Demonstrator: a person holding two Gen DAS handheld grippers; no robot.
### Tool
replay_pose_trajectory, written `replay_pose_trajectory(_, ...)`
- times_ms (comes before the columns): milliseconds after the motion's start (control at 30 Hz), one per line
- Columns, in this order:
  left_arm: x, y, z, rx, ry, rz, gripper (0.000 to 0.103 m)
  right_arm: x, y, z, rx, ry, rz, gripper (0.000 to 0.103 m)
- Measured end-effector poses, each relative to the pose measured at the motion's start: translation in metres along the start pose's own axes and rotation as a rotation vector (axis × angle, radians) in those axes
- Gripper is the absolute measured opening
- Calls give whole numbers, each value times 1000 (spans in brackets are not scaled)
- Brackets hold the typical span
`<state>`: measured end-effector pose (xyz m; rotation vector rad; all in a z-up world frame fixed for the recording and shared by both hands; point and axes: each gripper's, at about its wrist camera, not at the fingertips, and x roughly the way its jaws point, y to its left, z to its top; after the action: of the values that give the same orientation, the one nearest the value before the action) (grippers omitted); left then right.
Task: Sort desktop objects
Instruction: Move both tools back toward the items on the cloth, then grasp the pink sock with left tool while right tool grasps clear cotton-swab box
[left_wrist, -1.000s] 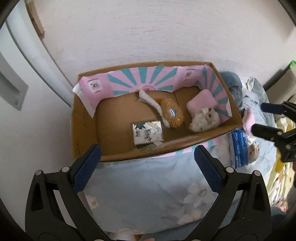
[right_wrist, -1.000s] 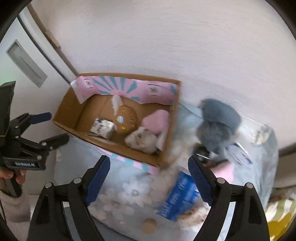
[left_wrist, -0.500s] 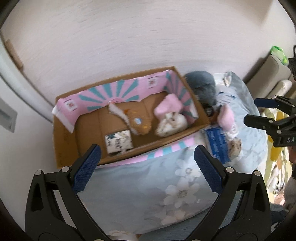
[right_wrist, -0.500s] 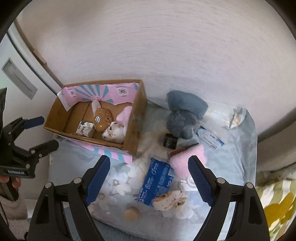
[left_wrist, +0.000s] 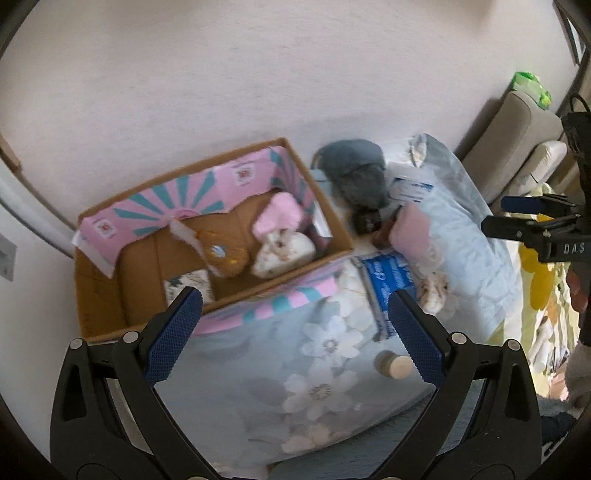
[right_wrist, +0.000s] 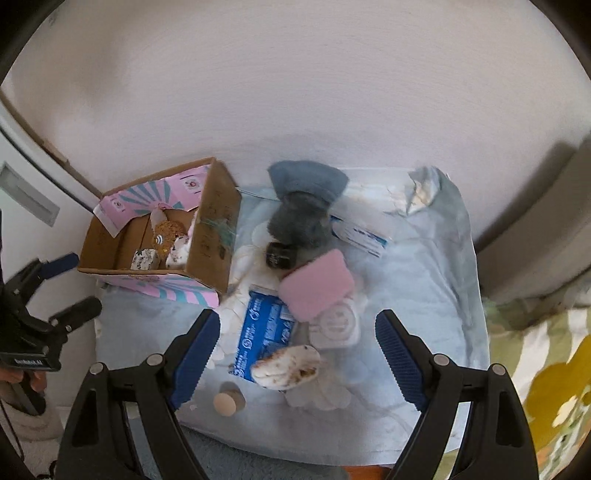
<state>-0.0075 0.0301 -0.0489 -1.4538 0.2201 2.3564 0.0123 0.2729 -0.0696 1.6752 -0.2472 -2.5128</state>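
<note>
Cardboard box (right_wrist: 210, 236) sitting upper left, loose items lying centre frame.
Left tool (left_wrist: 291, 328) and right tool (right_wrist: 297, 350) both hovering released, gripping nothing; blue packet (right_wrist: 264, 332) lying under pink pouch (right_wrist: 314, 282).

Blue packet (right_wrist: 264, 334) print illegible.

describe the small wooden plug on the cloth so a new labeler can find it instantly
Start at the cardboard box on the pale floral cloth. Drop to the cloth's near edge, below the blue packet. There lies a short tan wooden plug, alone: the only bare-wood cylinder among soft toys and printed packs.
</note>
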Motion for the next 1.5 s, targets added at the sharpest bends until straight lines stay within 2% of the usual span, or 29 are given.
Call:
replay_pose_trajectory(133,8,-25,-4,18,9,-26,100,1,-24,-3,11,3,6,84)
replay_pose_trajectory(267,19,-48,-8,37,28,-41,100,-3,-44,4,-38,-15,9,84)
replay_pose_trajectory(467,58,-72,-15,-47,114,-61,100,11,-68,20,-119,7,8,84)
replay_pose_trajectory(567,71,-89,-13,-73,114,-51,99,26,-79,28,-167,36,20,84)
replay_pose_trajectory(767,82,-135,9,44,26,-18,97,56,-95,53,-293,74,69,84)
replay_pose_trajectory(867,105,-154,27,124,-9,17,91,75,-100,69,-362,92,106,84)
replay_pose_trajectory(967,136,-162,38,168,0,33,83,100,-98,80,-442,113,125,82)
replay_pose_trajectory(1167,175,-173,42,228,41,29,80,146,-90,85,-518,195,131,72)
replay_pose_trajectory(1200,178,-175,41,242,43,30,80,151,-88,85,-530,206,135,66)
replay_pose_trajectory(1267,183,-177,41,254,50,30,72,159,-84,83,-549,224,147,61)
replay_pose_trajectory(1300,187,-176,41,255,66,21,60,162,-82,83,-560,228,149,54)
replay_pose_trajectory(1333,189,-174,41,248,71,1,47,164,-80,82,-570,227,147,41)
replay_pose_trajectory(1367,190,-173,41,241,78,-6,43,165,-79,81,-580,231,146,40)
replay_pose_trajectory(1500,184,-171,40,233,70,-9,37,156,-74,76,-606,200,141,32)
